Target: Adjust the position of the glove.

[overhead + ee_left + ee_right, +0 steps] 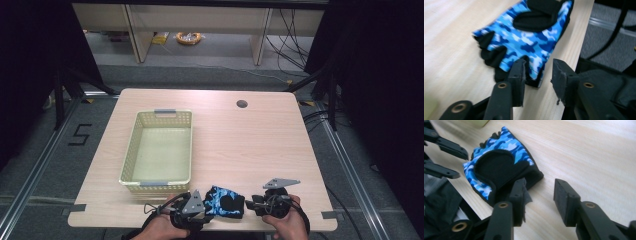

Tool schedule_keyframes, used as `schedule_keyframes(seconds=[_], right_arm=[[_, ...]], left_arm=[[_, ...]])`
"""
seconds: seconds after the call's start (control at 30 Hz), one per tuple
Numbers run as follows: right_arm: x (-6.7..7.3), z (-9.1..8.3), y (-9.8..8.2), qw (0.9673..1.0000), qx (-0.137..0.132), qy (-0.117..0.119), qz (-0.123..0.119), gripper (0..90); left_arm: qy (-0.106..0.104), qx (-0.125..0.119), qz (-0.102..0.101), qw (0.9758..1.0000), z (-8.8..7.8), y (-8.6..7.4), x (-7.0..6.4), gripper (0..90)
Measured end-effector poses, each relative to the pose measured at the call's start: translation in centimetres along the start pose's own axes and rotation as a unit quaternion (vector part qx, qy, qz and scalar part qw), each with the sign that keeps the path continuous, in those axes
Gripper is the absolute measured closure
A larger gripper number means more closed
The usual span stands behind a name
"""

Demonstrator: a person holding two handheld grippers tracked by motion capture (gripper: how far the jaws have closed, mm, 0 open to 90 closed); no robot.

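Observation:
A blue camouflage fingerless glove [225, 201] with black palm patches lies flat on the wooden table [250, 145] near its front edge. My left gripper [206, 212] sits just left of it, jaws pointing right. In the left gripper view, that gripper [539, 72] is open, its left jaw beside the glove's [524, 40] finger end and bare wood in the gap. My right gripper [248, 204] sits just right of the glove, jaws pointing left. In the right gripper view, it [540, 191] is open, with the glove's [496, 170] black cuff edge by its left jaw and nothing between the pads.
A pale yellow perforated basket [127, 155] stands empty on the left half of the table, behind my left gripper. A round cable hole [242, 104] marks the far right of the tabletop. The table's front edge runs right under both hands.

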State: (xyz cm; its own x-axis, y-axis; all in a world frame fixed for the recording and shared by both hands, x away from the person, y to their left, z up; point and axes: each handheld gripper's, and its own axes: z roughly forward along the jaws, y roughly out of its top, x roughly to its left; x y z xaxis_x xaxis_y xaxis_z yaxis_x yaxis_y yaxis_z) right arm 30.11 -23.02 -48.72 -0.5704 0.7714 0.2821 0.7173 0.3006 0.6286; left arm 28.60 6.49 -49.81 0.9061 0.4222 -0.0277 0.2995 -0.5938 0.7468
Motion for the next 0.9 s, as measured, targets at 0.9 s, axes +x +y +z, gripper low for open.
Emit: schedule_keyframes(seconds=[0.9], right_arm=[[0.5, 2.1, 0.2, 0.9968, 0.027, 0.054, 0.052, 57.7]], left_arm=[[0.015, 0.036, -0.077, 0.9963, 1.7, 0.3, 1.3, 60.1]])
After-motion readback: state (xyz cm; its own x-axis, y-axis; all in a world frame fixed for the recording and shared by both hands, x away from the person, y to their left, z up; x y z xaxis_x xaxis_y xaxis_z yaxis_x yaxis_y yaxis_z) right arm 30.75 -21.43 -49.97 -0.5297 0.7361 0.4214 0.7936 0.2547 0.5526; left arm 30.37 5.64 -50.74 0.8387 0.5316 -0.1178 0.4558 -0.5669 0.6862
